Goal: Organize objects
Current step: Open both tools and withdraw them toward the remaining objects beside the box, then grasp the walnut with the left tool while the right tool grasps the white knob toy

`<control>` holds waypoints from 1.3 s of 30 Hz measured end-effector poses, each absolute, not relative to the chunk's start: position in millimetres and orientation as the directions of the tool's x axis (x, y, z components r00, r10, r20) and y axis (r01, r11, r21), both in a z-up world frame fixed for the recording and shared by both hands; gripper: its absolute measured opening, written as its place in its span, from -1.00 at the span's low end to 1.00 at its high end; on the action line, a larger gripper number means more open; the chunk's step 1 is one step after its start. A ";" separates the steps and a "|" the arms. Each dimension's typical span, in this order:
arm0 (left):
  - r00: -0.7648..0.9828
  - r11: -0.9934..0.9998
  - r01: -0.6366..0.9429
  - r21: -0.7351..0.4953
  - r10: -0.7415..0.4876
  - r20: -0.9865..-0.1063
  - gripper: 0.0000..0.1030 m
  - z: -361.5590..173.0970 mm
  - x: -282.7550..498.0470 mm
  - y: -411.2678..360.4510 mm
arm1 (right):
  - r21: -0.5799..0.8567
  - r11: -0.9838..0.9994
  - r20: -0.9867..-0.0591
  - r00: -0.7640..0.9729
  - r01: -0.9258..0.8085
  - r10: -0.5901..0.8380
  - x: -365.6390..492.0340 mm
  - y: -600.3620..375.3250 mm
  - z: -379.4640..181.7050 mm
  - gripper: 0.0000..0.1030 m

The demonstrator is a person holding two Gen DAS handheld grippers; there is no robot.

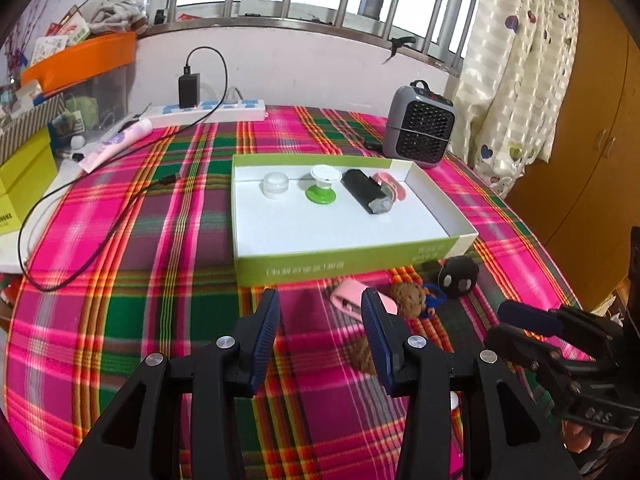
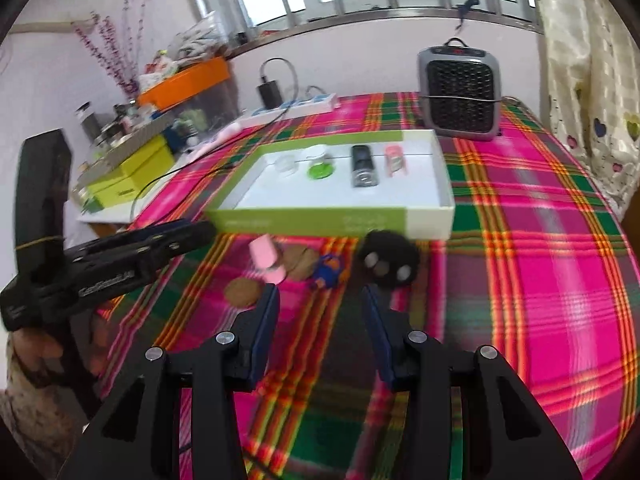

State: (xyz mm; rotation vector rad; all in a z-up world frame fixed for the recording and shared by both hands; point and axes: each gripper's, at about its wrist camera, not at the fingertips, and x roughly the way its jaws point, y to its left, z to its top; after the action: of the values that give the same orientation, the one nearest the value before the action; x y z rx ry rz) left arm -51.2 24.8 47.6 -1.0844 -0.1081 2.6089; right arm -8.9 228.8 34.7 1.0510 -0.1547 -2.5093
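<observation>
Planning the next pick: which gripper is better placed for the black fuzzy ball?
Right. The black fuzzy ball lies just ahead of the right gripper, whose fingers are open and empty; the left gripper faces the pink clip.

Both tools tilt downward — left tool [image 1: 320, 300] and right tool [image 2: 318, 294] with jaws apart, nothing between.

A grey fan heater [image 1: 420, 122] stands upright at the far right of the plaid-covered desk [image 1: 160, 240]. A white power strip [image 1: 208, 114] with a black charger [image 1: 189, 90] plugged in lies along the far edge. Stacked boxes, including an orange bin [image 1: 80, 62], occupy the far left.
</observation>
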 end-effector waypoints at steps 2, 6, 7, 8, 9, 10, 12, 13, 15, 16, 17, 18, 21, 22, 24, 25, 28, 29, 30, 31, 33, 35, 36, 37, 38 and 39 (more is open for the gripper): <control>-0.662 -0.948 -0.253 -0.192 0.314 -0.680 -0.21 44.9 -48.3 23.4 | 0.271 -0.892 -0.648 -0.617 0.362 -0.447 -2.3 226.1 33.4 -0.15; -0.655 -0.949 -0.247 -0.196 0.313 -0.688 -0.21 38.9 -45.6 20.6 | 0.258 -0.870 -0.656 -0.584 0.421 -0.478 9.0 215.1 25.9 -0.15; -0.654 -0.949 -0.245 -0.197 0.312 -0.689 -0.21 37.7 -44.6 20.2 | 0.252 -0.863 -0.663 -0.572 0.437 -0.483 11.0 210.7 22.9 -0.15; -0.653 -0.950 -0.243 -0.197 0.310 -0.691 -0.21 36.7 -43.7 19.7 | 0.246 -0.862 -0.669 -0.565 0.443 -0.482 11.6 208.5 20.5 -0.15; -0.652 -0.949 -0.243 -0.199 0.312 -0.691 -0.21 35.3 -42.5 18.7 | 0.237 -0.862 -0.676 -0.560 0.448 -0.478 12.3 205.6 18.0 -0.14; -0.651 -0.950 -0.241 -0.201 0.311 -0.692 -0.21 34.1 -41.8 18.0 | 0.228 -0.860 -0.684 -0.554 0.456 -0.475 12.8 201.6 15.0 -0.15; -0.648 -0.951 -0.236 -0.201 0.308 -0.696 -0.21 31.8 -40.5 16.9 | 0.221 -0.858 -0.695 -0.541 0.464 -0.473 12.8 197.1 11.5 -0.14; -0.648 -0.951 -0.235 -0.201 0.307 -0.697 -0.21 31.3 -39.9 16.5 | 0.213 -0.859 -0.703 -0.537 0.466 -0.466 12.7 194.5 9.4 -0.14; -0.646 -0.951 -0.233 -0.202 0.307 -0.698 -0.21 30.0 -38.6 15.3 | 0.196 -0.862 -0.716 -0.532 0.468 -0.452 13.8 191.2 5.8 -0.14; -0.646 -0.952 -0.232 -0.202 0.306 -0.699 -0.21 29.6 -38.3 15.4 | 0.190 -0.864 -0.721 -0.530 0.467 -0.446 13.6 189.7 4.7 -0.14; -0.646 -0.952 -0.230 -0.202 0.304 -0.700 -0.21 28.9 -37.5 14.9 | 0.187 -0.864 -0.725 -0.527 0.468 -0.443 13.8 188.1 3.8 -0.14; -0.645 -0.953 -0.227 -0.202 0.303 -0.702 -0.21 28.1 -37.1 14.2 | 0.185 -0.863 -0.730 -0.522 0.470 -0.441 13.5 187.0 2.9 -0.14; -0.643 -0.954 -0.221 -0.204 0.300 -0.704 -0.21 25.8 -36.9 12.1 | 0.151 -0.868 -0.749 -0.519 0.473 -0.412 13.8 182.0 1.0 -0.14; -0.642 -0.954 -0.220 -0.206 0.300 -0.705 -0.21 25.4 -37.1 11.7 | 0.139 -0.870 -0.750 -0.523 0.474 -0.405 14.0 180.9 1.4 -0.14; -0.642 -0.953 -0.219 -0.207 0.301 -0.705 -0.21 24.9 -37.2 11.2 | 0.120 -0.869 -0.755 -0.524 0.480 -0.393 13.6 178.4 1.8 -0.15; -0.641 -0.953 -0.220 -0.207 0.301 -0.706 -0.21 24.8 -37.4 11.1 | 0.107 -0.871 -0.758 -0.528 0.480 -0.384 13.5 177.3 1.7 -0.14; -0.641 -0.953 -0.220 -0.208 0.302 -0.706 -0.21 24.8 -37.5 11.1 | 0.081 -0.873 -0.761 -0.537 0.480 -0.365 11.7 174.5 1.1 -0.15; -0.641 -0.953 -0.221 -0.208 0.302 -0.705 -0.21 24.9 -37.7 11.2 | 0.069 -0.873 -0.761 -0.540 0.483 -0.359 12.1 173.6 1.0 -0.15; -0.640 -0.953 -0.222 -0.208 0.303 -0.706 -0.21 24.1 -37.7 11.0 | 0.060 -0.872 -0.761 -0.543 0.485 -0.355 12.5 172.9 0.9 -0.15; -0.639 -0.952 -0.223 -0.209 0.305 -0.706 -0.21 23.8 -38.0 11.3 | 0.048 -0.871 -0.761 -0.547 0.488 -0.348 12.8 172.1 0.7 -0.15; -0.635 -0.951 -0.227 -0.212 0.309 -0.708 -0.21 23.0 -38.9 13.4 | 0.023 -0.869 -0.761 -0.555 0.494 -0.335 14.7 170.4 0.2 -0.15; -0.631 -0.949 -0.234 -0.212 0.314 -0.709 -0.21 22.0 -39.4 15.2 | 0.012 -0.868 -0.760 -0.559 0.497 -0.331 16.0 169.4 -0.2 -0.15; -0.629 -0.948 -0.239 -0.212 0.318 -0.710 -0.21 21.4 -39.1 16.3 | 0.010 -0.867 -0.760 -0.560 0.498 -0.330 16.1 169.3 -0.2 -0.18; -0.627 -0.947 -0.242 -0.213 0.320 -0.710 -0.21 21.4 -39.5 17.2 | 0.009 -0.868 -0.758 -0.563 0.496 -0.329 16.5 169.8 0.0 -0.23; -0.625 -0.945 -0.245 -0.215 0.323 -0.710 -0.21 21.6 -40.0 18.4 | 0.008 -0.871 -0.756 -0.567 0.491 -0.326 16.5 171.2 0.1 -0.36; -0.624 -0.944 -0.250 -0.217 0.328 -0.709 -0.21 22.1 -40.1 19.7 | 0.010 -0.874 -0.755 -0.569 0.486 -0.324 15.8 172.4 0.0 -0.44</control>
State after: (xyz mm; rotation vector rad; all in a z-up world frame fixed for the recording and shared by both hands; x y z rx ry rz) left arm -40.1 19.7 22.1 -1.1498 -0.1390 2.5704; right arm 15.8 172.4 0.0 1.1087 0.2749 -2.4213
